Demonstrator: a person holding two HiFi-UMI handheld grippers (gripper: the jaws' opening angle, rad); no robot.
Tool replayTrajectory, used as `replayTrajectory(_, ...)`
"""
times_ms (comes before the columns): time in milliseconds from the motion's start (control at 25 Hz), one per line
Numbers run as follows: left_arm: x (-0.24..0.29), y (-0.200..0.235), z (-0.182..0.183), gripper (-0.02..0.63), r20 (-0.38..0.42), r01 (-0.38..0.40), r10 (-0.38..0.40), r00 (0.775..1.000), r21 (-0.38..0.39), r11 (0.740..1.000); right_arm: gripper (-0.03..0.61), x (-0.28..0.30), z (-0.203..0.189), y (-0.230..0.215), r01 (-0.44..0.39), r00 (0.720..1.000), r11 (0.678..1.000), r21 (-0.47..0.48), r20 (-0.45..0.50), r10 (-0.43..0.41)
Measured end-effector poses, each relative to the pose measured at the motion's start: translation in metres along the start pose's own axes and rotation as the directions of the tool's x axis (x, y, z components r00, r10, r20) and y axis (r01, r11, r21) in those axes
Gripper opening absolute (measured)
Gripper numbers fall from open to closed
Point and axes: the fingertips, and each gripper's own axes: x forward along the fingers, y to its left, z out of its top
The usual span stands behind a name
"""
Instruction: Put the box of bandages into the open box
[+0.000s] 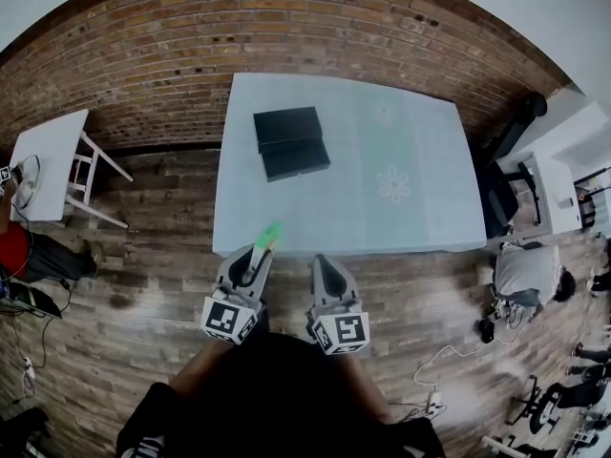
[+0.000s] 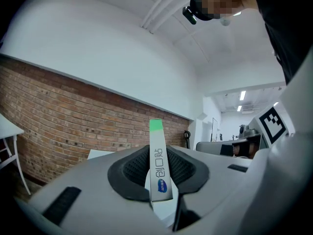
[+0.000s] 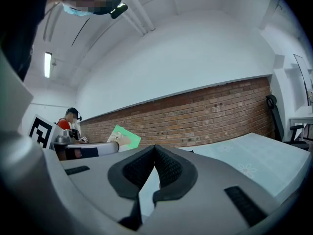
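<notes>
**A:** What sort of room is it?

**B:** A red brick wall (image 1: 286,36) runs along the far side, above a wood-plank floor (image 1: 143,246). A pale blue-green table (image 1: 420,198) with faint flower prints stands against the wall. A small white side table (image 1: 48,156) stands off to its left.

**A:** What lies on the big table?

**B:** An open black box (image 1: 291,143), toward the far left of the top, with its two halves side by side.

**A:** And the box of bandages?

**B:** It is held in the left gripper (image 1: 260,252), at the table's near edge and well apart from the open black box. The head view gives only a green tip poking past the jaws. The left gripper view tells more: the box of bandages (image 2: 159,168) is slim and white, with a green end and a blue oval logo. It stands edge-on with both pads pressed to its flat sides.

**A:** The right gripper?

**B:** The right gripper (image 1: 323,261) sits just beside the left one. In its own view the pad tips meet with nothing between them. That view also catches the bandage box's green face off to the left, a person in a red top (image 3: 68,122) beyond it, and an office chair (image 3: 271,104) by the brick wall.

**A:** Anything else?

**B:** The head view shows a person in a grey top (image 1: 527,273) low on the floor, right of the table. The left gripper view shows strip lights (image 2: 242,95) on a white ceiling deeper in the room.
</notes>
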Motion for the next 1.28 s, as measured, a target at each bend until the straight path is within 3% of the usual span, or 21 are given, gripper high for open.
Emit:
replayTrajectory(680, 0.051, 0.106, 0.003, 0.110, -0.046, 0.066, -0.068, 0.997, -0.035, 0.997, 0.025, 0.120, 0.009, 0.003, 0.082, 0.996, 0.997, -0.013, -0.032, -0.082)
replayTrajectory(920, 0.064, 0.137, 0.003, 0.110, -0.053, 0.124, -0.126, 0.991, -0.028, 0.992, 0.025, 0.154, 0.006, 0.012, 0.107, 0.994, 0.994, -0.020, -0.027, -0.108)
replayTrajectory(1280, 0.075, 0.152, 0.012, 0.110, -0.051, 0.126, -0.127, 0.991, -0.038, 0.991, 0.025, 0.167, 0.008, 0.016, 0.112, 0.993, 0.993, -0.033, -0.028, -0.113)
